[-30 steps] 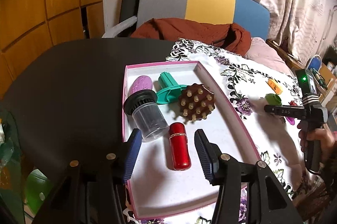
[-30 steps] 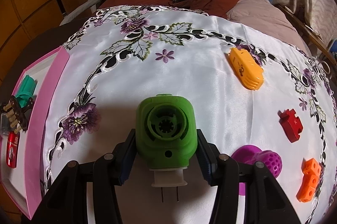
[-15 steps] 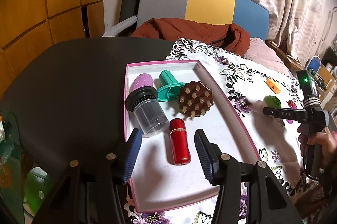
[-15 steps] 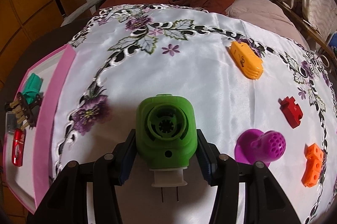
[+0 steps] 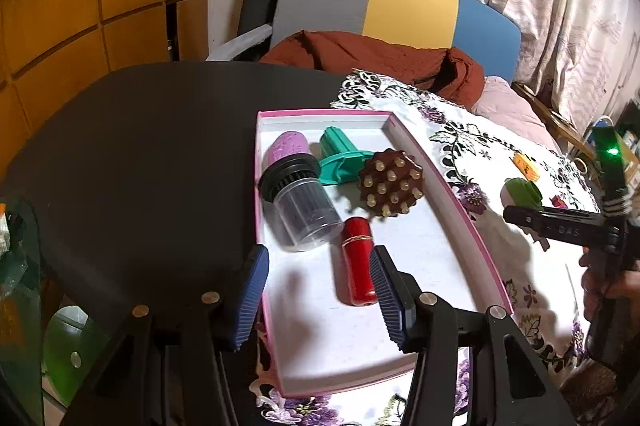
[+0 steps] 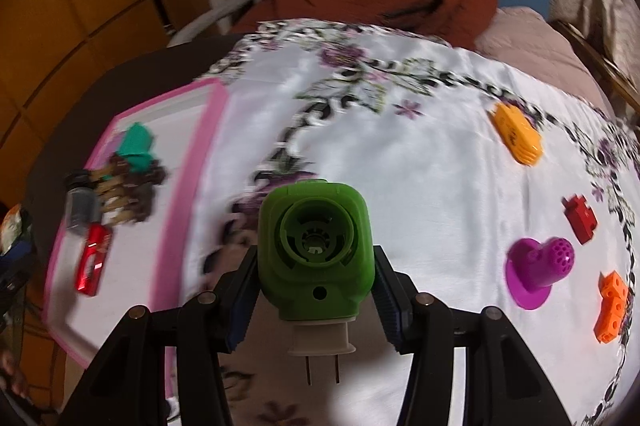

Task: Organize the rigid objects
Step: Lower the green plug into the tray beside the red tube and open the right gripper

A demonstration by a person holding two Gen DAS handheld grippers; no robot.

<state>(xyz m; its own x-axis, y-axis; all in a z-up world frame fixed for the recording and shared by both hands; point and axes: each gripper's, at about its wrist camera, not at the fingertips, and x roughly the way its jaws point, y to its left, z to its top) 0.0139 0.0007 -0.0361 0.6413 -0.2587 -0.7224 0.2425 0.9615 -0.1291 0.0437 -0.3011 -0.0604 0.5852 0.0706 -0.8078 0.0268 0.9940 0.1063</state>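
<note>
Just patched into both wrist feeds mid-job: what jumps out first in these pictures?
The green plug-in device clamped in the right tool, prongs toward the camera, fills the middle of the right wrist view above the flowered cloth. On the left, the pink-rimmed tray already holds a red cylinder, a brown studded brush and a clear jar. The left tool hangs over it, holding nothing.

Right gripper [image 6: 314, 300] carried the green plug-in device [image 6: 315, 246] toward the pink tray [image 6: 188, 193]

Five items in the tray [image 5: 460, 201], perhaps five outside.
</note>
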